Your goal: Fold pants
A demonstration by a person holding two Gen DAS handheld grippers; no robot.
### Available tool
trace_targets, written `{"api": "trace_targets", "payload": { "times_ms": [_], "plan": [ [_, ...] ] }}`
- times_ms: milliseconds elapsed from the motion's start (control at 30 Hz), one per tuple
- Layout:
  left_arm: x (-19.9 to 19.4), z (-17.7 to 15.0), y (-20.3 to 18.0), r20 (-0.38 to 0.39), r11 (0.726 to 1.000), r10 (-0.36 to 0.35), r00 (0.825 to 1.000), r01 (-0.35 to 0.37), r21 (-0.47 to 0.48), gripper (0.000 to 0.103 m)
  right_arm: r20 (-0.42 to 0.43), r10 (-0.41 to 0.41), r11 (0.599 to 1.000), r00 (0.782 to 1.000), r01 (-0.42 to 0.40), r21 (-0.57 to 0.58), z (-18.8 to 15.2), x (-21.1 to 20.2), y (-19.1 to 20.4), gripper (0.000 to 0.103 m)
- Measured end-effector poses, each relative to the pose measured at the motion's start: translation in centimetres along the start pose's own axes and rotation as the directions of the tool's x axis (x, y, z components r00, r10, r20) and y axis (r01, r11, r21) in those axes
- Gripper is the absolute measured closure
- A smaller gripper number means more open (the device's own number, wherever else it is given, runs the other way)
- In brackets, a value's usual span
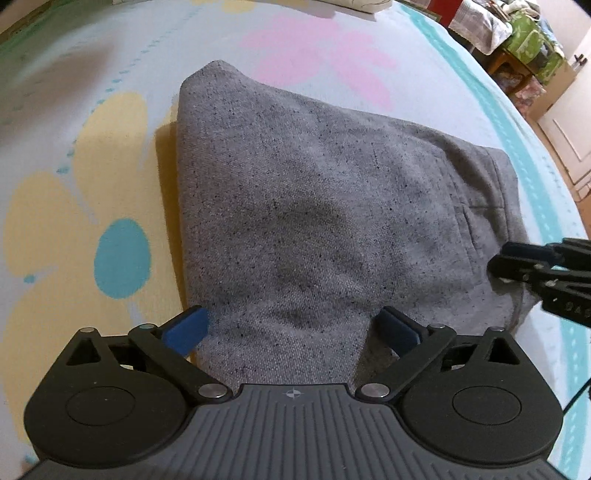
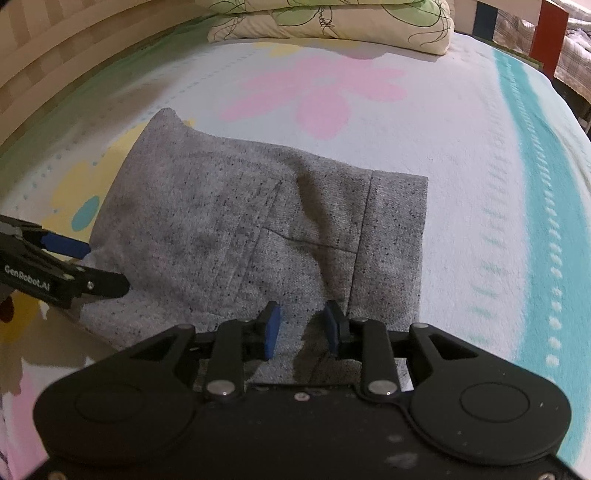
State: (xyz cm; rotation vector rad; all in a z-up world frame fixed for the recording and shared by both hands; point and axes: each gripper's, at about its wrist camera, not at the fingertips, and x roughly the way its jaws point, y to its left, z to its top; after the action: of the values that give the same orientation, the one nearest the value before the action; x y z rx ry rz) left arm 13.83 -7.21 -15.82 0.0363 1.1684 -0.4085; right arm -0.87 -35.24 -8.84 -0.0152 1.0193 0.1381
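Note:
Grey speckled pants [image 1: 314, 206] lie folded into a compact stack on the flowered bedspread [image 1: 110, 155]; the waistband end [image 2: 391, 236] points right. My left gripper [image 1: 291, 325] hovers over the near edge of the stack, open wide, with cloth below the gap and neither pad pressing on it. In the right wrist view the left gripper [image 2: 99, 266] is at the stack's left near corner. My right gripper [image 2: 302, 328] stands over the near edge beside the waistband, open by a narrow gap, with the bare inner faces of its blue pads [image 2: 272, 332] showing. The right gripper [image 1: 496, 263] enters the left wrist view from the right.
A green and cream pillow [image 2: 332, 22] lies at the head of the bed. A wooden wall panel [image 2: 44, 59] runs along the left side. The bed's turquoise-striped edge [image 2: 543, 206] is on the right, with furniture [image 1: 524, 48] and floor beyond it.

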Motion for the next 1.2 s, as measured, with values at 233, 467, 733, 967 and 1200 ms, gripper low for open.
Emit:
{"api": "trace_targets", "payload": {
  "times_ms": [233, 467, 733, 967, 1200],
  "plan": [
    [0.3, -0.2, -0.2, 0.0, 1.0, 0.017, 1.0, -0.017, 0.006, 0.001, 0.134, -0.035, 0.998, 0.99, 0.04, -0.04, 1.9, -1.8, 0.8, 0.073],
    [0.3, -0.4, -0.4, 0.012, 1.0, 0.023, 1.0, -0.023, 0.01, 0.0, 0.104, -0.121, 0.991, 0.987, 0.126, -0.052, 3.9, 1.9, -0.6, 0.064],
    [-0.2, -2.1, -0.8, 0.096, 0.999, 0.03, 0.995, -0.032, 0.021, 0.0, 0.106, -0.116, 0.993, 0.988, 0.115, 0.013, 2.6, 2.2, -2.1, 0.049],
    [-1.0, -2.3, 0.0, 0.124, 1.0, 0.01, 0.992, -0.011, 0.011, 0.001, 0.118, -0.081, 0.991, 0.99, 0.068, 0.111, -0.9, 0.8, -3.3, 0.046],
    [-0.5, -2.4, 1.9, 0.159, 1.0, 0.014, 0.987, -0.009, -0.029, 0.001, 0.109, -0.036, 0.985, 0.993, 0.017, 0.172, -1.3, 1.0, -4.7, 0.039]
  ]
}}
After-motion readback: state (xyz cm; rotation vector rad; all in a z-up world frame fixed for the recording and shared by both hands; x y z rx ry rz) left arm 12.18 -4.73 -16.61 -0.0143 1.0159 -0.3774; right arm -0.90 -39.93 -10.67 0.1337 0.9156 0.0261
